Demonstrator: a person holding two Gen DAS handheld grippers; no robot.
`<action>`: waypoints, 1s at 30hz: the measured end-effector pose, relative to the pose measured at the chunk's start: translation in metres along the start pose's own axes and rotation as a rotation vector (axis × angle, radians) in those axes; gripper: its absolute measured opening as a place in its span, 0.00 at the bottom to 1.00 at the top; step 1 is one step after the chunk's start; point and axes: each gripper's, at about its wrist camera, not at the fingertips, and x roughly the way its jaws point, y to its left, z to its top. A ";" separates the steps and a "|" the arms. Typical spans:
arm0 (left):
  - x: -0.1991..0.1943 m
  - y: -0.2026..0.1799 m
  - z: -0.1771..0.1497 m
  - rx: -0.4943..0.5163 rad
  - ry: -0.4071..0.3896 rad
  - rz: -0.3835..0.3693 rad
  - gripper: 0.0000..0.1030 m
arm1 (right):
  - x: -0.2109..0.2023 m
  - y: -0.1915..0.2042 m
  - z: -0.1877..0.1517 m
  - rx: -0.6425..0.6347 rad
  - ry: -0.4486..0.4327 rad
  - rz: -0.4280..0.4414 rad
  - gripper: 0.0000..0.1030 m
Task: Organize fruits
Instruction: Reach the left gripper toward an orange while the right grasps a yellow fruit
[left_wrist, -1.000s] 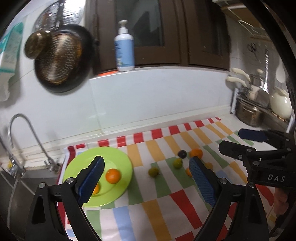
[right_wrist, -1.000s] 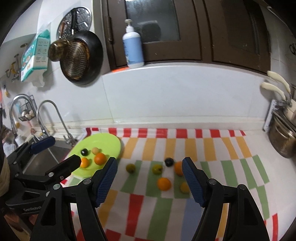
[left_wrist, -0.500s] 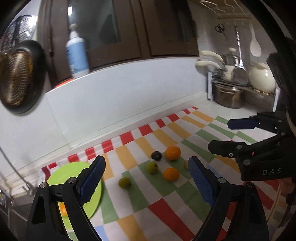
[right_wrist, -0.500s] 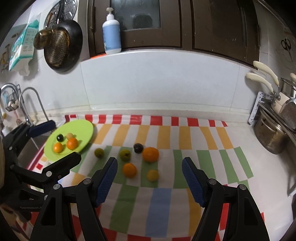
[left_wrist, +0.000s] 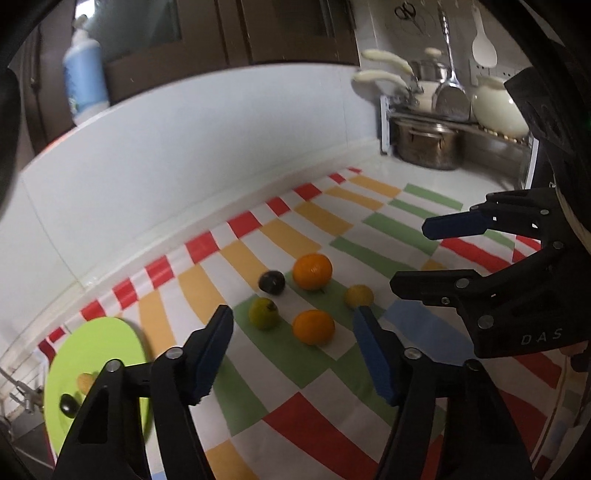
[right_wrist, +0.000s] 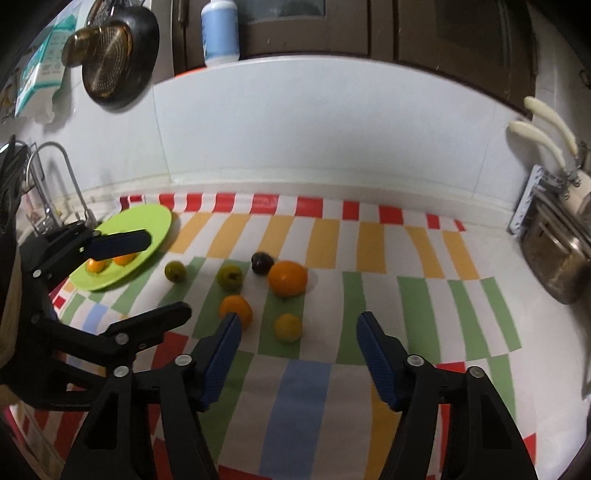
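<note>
Loose fruits lie on the striped cloth (right_wrist: 303, 387): a big orange (right_wrist: 287, 278), a small orange (right_wrist: 236, 309), a yellow fruit (right_wrist: 287, 327), a dark plum (right_wrist: 262, 262) and two green fruits (right_wrist: 229, 277) (right_wrist: 175, 271). The green plate (right_wrist: 147, 225) at the left holds two oranges (right_wrist: 96, 265); the left wrist view also shows a dark fruit (left_wrist: 68, 403) on it. My left gripper (left_wrist: 295, 328) is open above the small orange (left_wrist: 313, 326). My right gripper (right_wrist: 299, 326) is open, the yellow fruit between its fingertips.
A sink with a tap (right_wrist: 70, 181) lies left of the plate. A steel pot (left_wrist: 428, 146) and a dish rack stand at the right. A pan (right_wrist: 116, 64) hangs on the wall. A soap bottle (right_wrist: 220, 31) stands on the ledge.
Both grippers have swung right and lower toward the loose fruits. The plate has slid to the left edge of both views. The fruits have not moved.
</note>
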 end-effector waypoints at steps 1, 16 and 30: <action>0.004 0.000 -0.001 0.002 0.008 -0.006 0.63 | 0.003 0.000 -0.001 -0.003 0.005 0.003 0.62; 0.049 0.000 -0.009 0.063 0.109 -0.102 0.45 | 0.050 -0.008 -0.011 -0.015 0.106 0.073 0.47; 0.065 0.003 -0.013 0.037 0.162 -0.143 0.34 | 0.074 -0.012 -0.009 -0.009 0.133 0.124 0.35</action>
